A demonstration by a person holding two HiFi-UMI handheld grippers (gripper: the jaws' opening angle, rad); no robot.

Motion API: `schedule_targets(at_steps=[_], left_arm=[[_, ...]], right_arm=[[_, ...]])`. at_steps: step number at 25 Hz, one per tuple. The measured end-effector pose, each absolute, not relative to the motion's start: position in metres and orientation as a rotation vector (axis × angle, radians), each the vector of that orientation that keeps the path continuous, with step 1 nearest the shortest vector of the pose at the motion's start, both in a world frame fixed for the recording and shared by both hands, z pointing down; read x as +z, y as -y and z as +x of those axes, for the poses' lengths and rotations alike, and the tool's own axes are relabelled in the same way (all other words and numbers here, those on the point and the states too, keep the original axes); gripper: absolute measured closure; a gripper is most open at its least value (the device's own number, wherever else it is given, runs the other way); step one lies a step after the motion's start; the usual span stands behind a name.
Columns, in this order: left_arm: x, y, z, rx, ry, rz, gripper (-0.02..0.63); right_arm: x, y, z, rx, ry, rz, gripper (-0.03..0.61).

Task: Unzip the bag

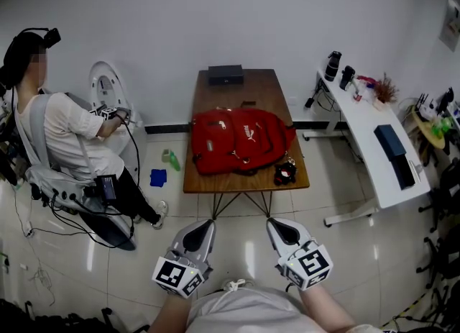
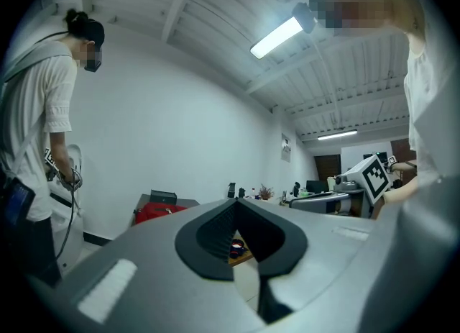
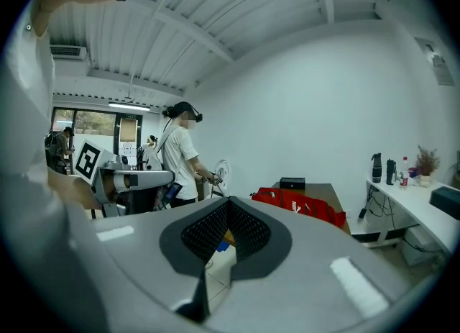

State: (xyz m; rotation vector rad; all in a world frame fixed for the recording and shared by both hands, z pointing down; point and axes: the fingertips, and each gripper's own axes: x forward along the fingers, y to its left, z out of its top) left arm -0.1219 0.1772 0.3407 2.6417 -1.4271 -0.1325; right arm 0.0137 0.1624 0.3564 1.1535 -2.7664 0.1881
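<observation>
A red backpack [image 1: 241, 148] lies flat on the brown wooden table [image 1: 248, 90], a couple of steps ahead of me. It shows small and far off as the red backpack [image 2: 154, 213] in the left gripper view and the red backpack [image 3: 302, 204] in the right gripper view. My left gripper [image 1: 203, 227] and right gripper [image 1: 279, 226] are held side by side close to my body, over the tiled floor short of the table. Both point toward the table. The left gripper [image 2: 235, 206] and right gripper [image 3: 228, 203] have their tips together, with nothing held.
A black box [image 1: 226, 74] sits at the table's far end, and a small black-and-red object [image 1: 285, 173] at its near right corner. A white desk [image 1: 374, 137] stands to the right. At the left a person [image 1: 65, 137] sits working. A green bottle [image 1: 171, 159] and a blue item [image 1: 158, 177] lie on the floor.
</observation>
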Motion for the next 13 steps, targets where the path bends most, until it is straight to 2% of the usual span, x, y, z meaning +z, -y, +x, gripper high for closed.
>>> schedule_targets(at_steps=[13], left_arm=[[0.3469,-0.1685,-0.122,-0.106,1.44,2.602,0.607]], right_arm=[[0.3584,-0.1526,0.0236,0.183,2.743,1.168,0.572]])
